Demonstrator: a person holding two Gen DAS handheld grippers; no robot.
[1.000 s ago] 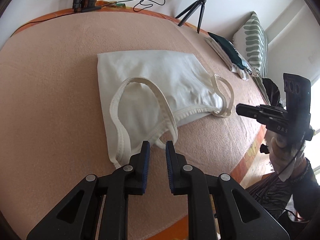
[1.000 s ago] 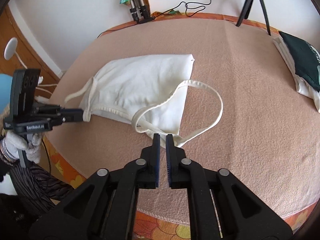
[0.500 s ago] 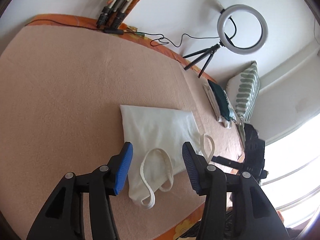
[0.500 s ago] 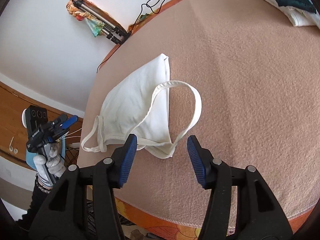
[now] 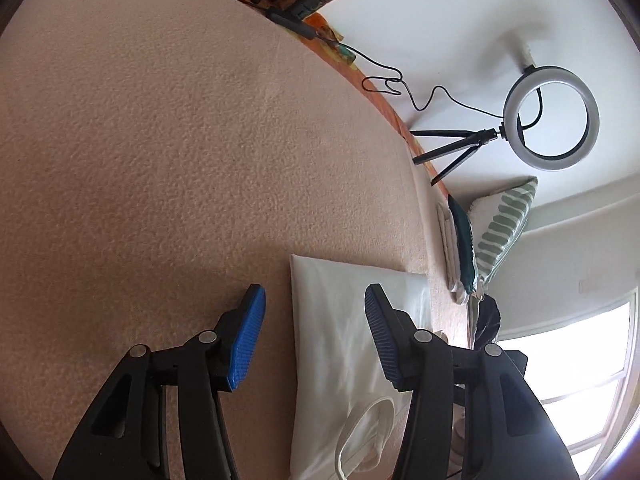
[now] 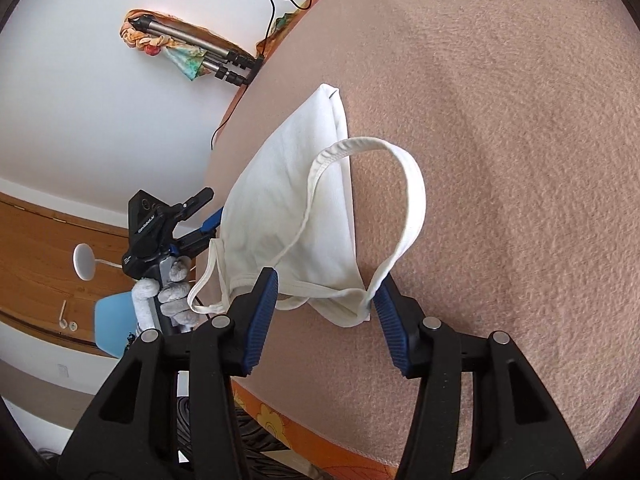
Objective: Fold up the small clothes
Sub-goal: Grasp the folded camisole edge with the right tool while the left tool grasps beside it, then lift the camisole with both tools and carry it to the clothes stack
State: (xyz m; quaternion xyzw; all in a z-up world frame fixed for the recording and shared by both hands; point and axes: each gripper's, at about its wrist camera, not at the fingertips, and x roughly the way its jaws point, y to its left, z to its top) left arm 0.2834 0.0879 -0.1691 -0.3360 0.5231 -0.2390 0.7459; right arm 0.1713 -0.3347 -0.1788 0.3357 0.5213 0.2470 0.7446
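Note:
A white tank top (image 6: 288, 208) lies folded on the pink blanket (image 6: 500, 160), one strap loop (image 6: 412, 184) spread to its right. My right gripper (image 6: 326, 284) hovers over the top's near corner where the straps meet; its jaws are closing with that corner between them, the pads not pressing. In the left wrist view the top (image 5: 340, 340) runs up between the fingers of my left gripper (image 5: 314, 300), which stands open above its left folded edge, a strap (image 5: 368, 432) below. The left gripper (image 6: 168, 216) also shows beyond the top, in a gloved hand (image 6: 172, 292).
A ring light on a small tripod (image 5: 552, 116) stands at the blanket's far edge with its cable (image 5: 384, 80). Folded clothes (image 5: 456, 248) and a striped cushion (image 5: 504, 224) lie beyond the top. Tripod legs (image 6: 216, 56) rest against the wall. The orange bed edge (image 6: 280, 420) is near.
Both grippers went from nearly shut to open, rolled, and dropped closer to the top. The left one slid toward the top's far folded edge; the right one came over the strap corner.

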